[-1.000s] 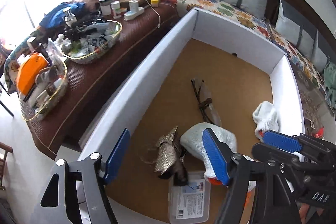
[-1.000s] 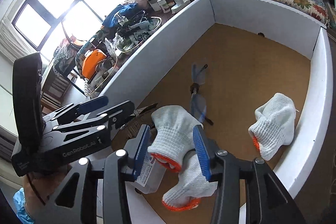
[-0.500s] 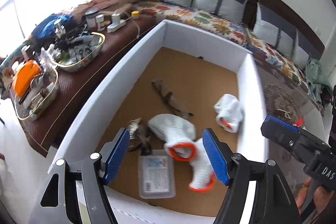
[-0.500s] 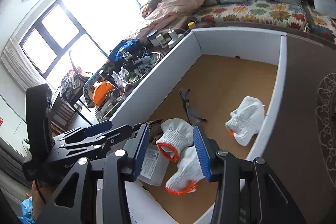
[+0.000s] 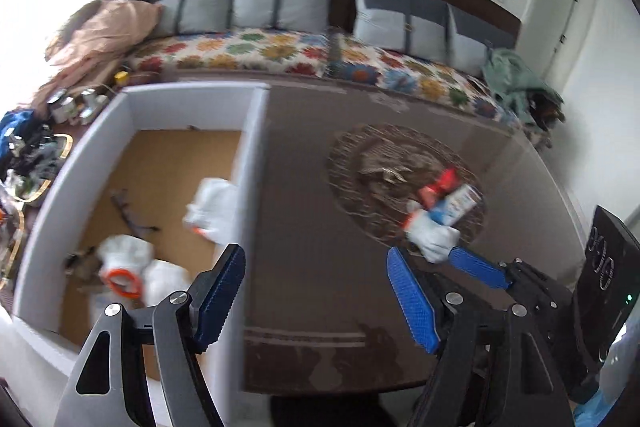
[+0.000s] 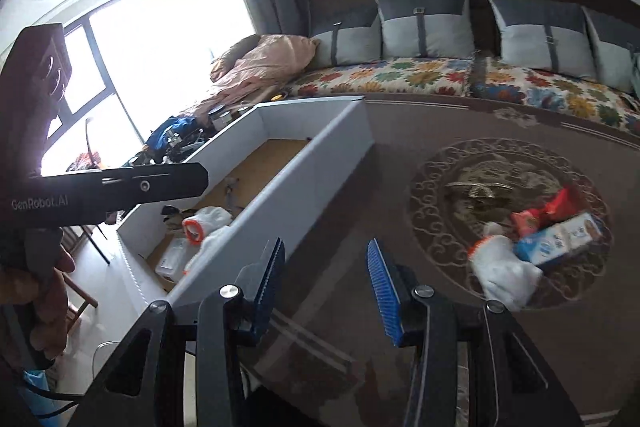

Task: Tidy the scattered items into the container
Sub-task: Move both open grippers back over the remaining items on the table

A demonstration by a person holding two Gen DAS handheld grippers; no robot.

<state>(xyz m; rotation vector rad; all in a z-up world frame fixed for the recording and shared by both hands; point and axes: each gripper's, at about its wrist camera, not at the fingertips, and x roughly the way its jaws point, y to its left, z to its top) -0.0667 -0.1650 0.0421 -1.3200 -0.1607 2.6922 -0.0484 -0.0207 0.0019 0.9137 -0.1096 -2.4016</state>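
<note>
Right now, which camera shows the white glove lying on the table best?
The right wrist view: the white glove lies large and unobstructed beside the blue-white carton. In the left wrist view the glove looks smaller, and the right gripper covers its near edge.

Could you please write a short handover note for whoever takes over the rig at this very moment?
Left gripper: open, nothing between its pads.
Right gripper: open, also empty, over the brown table.
In the white container: white work gloves with orange cuffs, another glove by its right wall, glasses, a clear plastic box.
Left on the table's round pattern: one white glove, a blue and white carton, a red packet, lying together.
Done: several items binned. Left: those three. The glove lies nearest the right gripper, so it looks like the likely next pick.
</note>
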